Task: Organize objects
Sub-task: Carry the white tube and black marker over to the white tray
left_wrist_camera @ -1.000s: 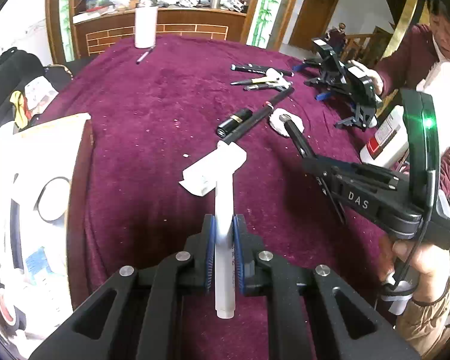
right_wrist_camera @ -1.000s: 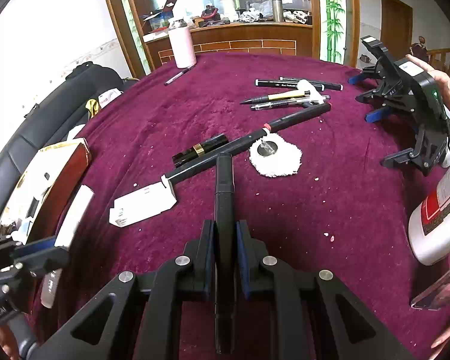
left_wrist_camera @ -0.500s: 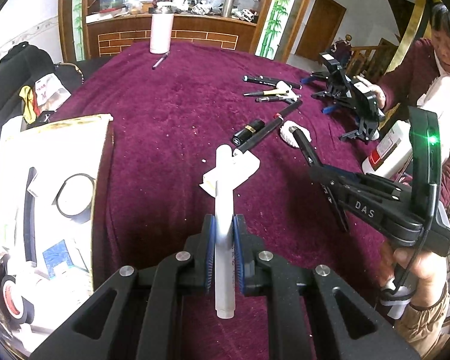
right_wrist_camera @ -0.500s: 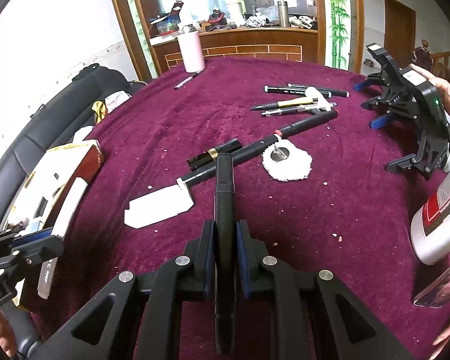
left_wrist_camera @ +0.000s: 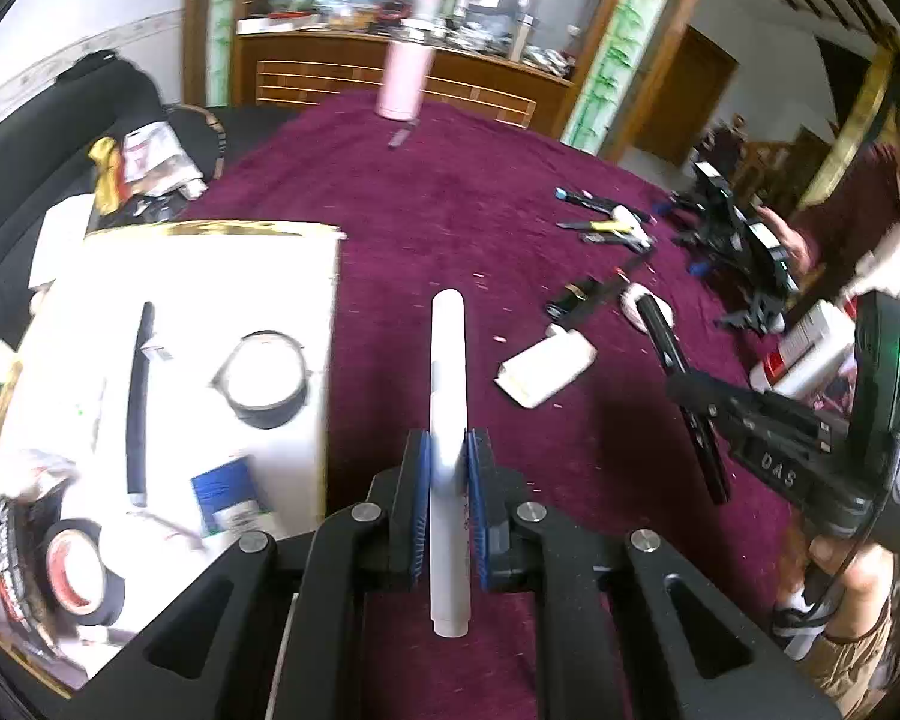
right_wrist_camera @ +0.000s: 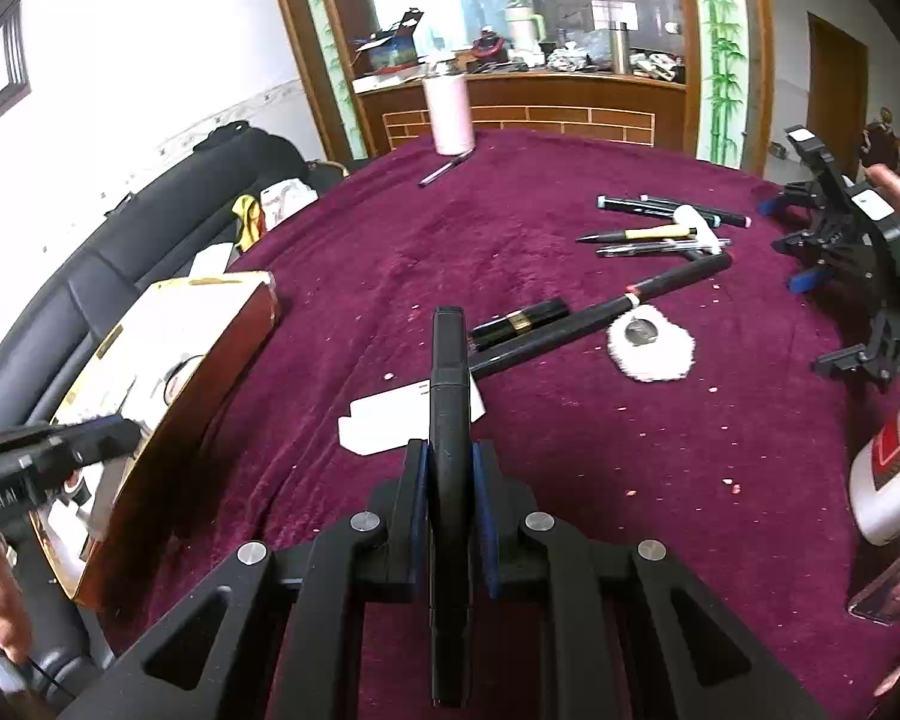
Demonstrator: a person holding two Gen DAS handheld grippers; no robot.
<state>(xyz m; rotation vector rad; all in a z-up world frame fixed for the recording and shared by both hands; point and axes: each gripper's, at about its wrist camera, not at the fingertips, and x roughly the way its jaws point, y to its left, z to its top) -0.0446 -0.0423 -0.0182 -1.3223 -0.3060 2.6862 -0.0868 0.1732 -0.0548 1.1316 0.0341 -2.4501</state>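
While the left gripper (left_wrist_camera: 448, 504) clamped a white pen (left_wrist_camera: 447, 420) beside the open box (left_wrist_camera: 324, 312) and the right gripper (right_wrist_camera: 448, 504) pinched a black pen (right_wrist_camera: 448, 420) above the tablecloth (right_wrist_camera: 570, 450), either long pen risked pivoting loose in a hasty swing.

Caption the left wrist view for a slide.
Left gripper clamps a white pen above the maroon tablecloth, beside an open white box of oddments.

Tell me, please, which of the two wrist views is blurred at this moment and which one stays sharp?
Left wrist view: smeared background, the pink bottle and open box soft, while the clamped white pen is crisp. Right wrist view: sharp throughout, the black pen and loose pens clear; fisheye bending at both edges.
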